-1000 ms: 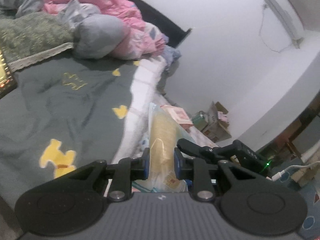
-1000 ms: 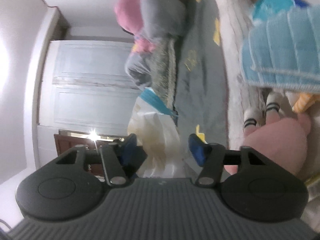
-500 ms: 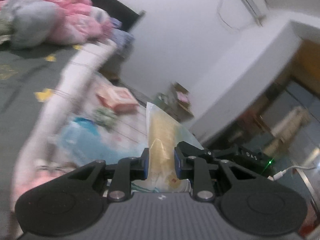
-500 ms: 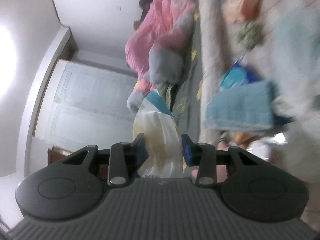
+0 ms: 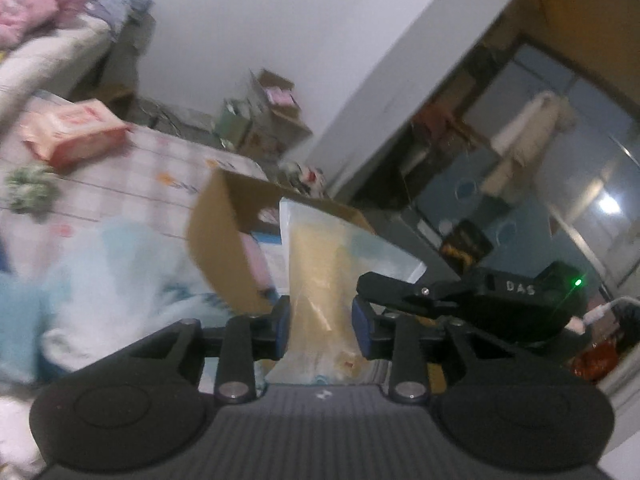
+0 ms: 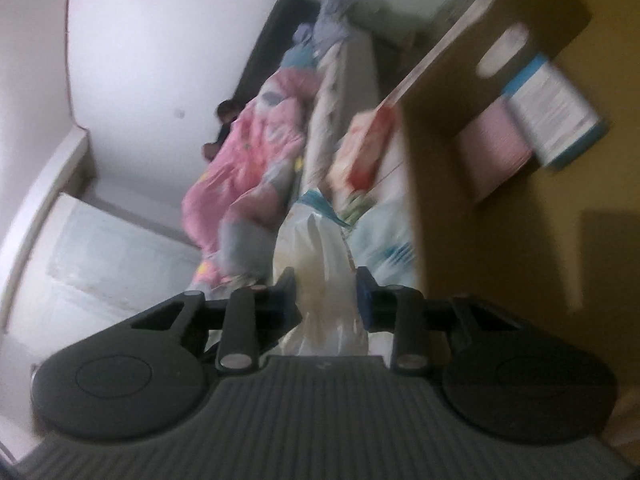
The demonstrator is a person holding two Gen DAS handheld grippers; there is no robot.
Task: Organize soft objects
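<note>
We hold a clear bag [image 5: 320, 276] of yellowish stuff between both grippers. The left gripper [image 5: 321, 320] has the bag between its blue pads [image 5: 282, 326]; its jaws have just been opening a little, yet the pads look to be touching the bag's sides, though blur makes this hard to be sure of. The right gripper [image 6: 326, 296] has been closing its jaws, and they now pinch the bag [image 6: 316, 264], whose film bunches between them. Just beyond the bag stands an open cardboard box [image 5: 224, 240], with a pink pack [image 6: 496, 148] and a white-and-blue pack [image 6: 554, 112] inside. To the left lie a light blue towel [image 5: 120, 264], an orange pack [image 5: 72, 128] and a green scrunchie [image 5: 30, 192] on a checked sheet [image 5: 132, 168]. Far off is a pink quilt [image 6: 256, 152] on the bed [image 6: 348, 80].
</note>
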